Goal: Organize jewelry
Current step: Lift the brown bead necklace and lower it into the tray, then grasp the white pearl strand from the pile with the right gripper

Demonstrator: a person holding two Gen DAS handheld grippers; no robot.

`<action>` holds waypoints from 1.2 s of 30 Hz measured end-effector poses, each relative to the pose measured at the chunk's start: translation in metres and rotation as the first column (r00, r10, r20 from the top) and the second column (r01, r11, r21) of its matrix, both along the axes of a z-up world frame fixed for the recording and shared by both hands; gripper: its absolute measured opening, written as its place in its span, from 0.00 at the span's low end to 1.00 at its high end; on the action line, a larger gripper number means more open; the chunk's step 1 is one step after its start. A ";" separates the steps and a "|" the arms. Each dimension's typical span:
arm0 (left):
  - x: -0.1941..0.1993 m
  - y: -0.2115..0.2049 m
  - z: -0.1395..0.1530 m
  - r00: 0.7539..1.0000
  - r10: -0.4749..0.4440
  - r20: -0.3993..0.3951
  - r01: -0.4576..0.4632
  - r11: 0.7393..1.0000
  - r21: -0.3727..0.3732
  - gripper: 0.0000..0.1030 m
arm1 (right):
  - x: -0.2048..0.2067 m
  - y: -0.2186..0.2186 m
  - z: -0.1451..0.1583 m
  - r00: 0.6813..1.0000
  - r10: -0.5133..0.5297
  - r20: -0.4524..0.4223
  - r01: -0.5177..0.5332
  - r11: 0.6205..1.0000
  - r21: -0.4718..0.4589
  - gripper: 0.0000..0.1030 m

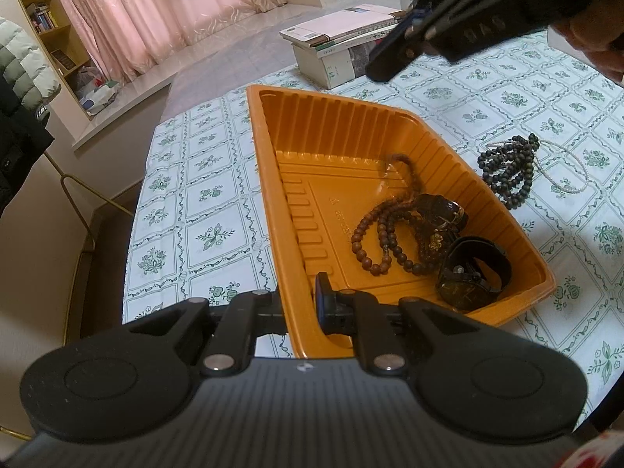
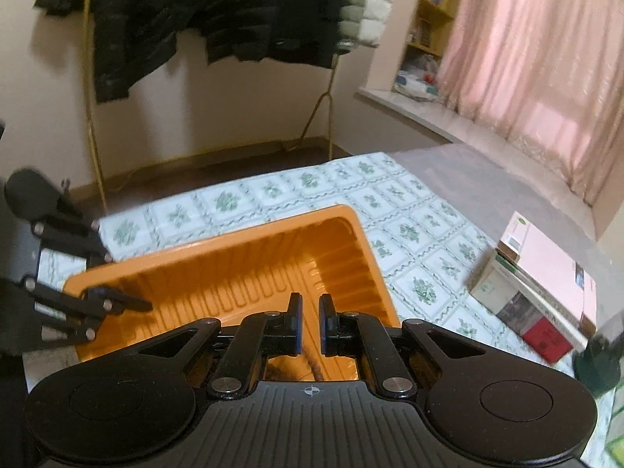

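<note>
Jewelry sits in two lots: brown prayer beads [image 1: 384,234] and two dark watches [image 1: 474,273] lie in the orange tray [image 1: 269,179], toward its four o'clock corner in the left wrist view, while a dark bead bracelet [image 1: 509,171] and a thin pearl strand [image 1: 565,179] wait on the floral tablecloth [image 1: 202,195] just beyond the tray's three o'clock wall. Our left gripper [image 1: 300,308] pinches the tray's near rim, one finger inside and one outside, which steadies the light plastic. Our right gripper [image 2: 310,323] hangs above the tray with its fingers nearly pressed together and nothing visibly clamped; a brown strand shows low behind them, but we cannot tell whether it is touched. We judge the next piece to be the dark bracelet, so we should spread the right fingers before descending, come down over the bunched coils rather than one loop, and keep clear of the pearl strand lying beside it. We should keep the left pinch firm so the tray does not skid. Books [image 1: 343,43] lie at one o'clock, well apart.
</note>
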State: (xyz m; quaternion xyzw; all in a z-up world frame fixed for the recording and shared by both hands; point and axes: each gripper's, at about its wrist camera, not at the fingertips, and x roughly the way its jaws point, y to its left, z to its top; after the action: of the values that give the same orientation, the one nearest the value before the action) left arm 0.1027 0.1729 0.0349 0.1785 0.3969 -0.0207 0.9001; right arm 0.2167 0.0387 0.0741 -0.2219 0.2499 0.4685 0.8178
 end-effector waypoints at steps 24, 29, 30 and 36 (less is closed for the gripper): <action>0.000 -0.001 0.000 1.000 0.006 0.002 -0.006 1.000 0.011 0.11 | -0.036 -0.215 -0.080 0.785 -0.533 -0.315 0.583 0.808 0.086 0.44; -0.001 -0.001 0.000 1.000 0.007 0.001 -0.007 1.000 0.012 0.11 | -0.052 -0.240 -0.104 0.743 -0.587 -0.320 0.632 0.773 0.050 0.43; -0.001 -0.001 0.000 1.000 0.007 0.001 -0.007 1.000 0.013 0.11 | -0.052 -0.244 -0.107 0.736 -0.594 -0.325 0.640 0.767 0.047 0.43; -0.001 -0.001 0.000 1.000 0.006 0.000 -0.006 1.000 0.015 0.11 | -0.041 -0.251 -0.119 0.709 -0.617 -0.342 0.666 0.745 0.036 0.43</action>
State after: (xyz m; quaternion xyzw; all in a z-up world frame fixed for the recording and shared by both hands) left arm 0.1017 0.1716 0.0350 0.1841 0.3976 -0.0148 0.8988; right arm 0.1755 -0.2118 -0.0446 0.0201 0.3981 0.2011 0.8948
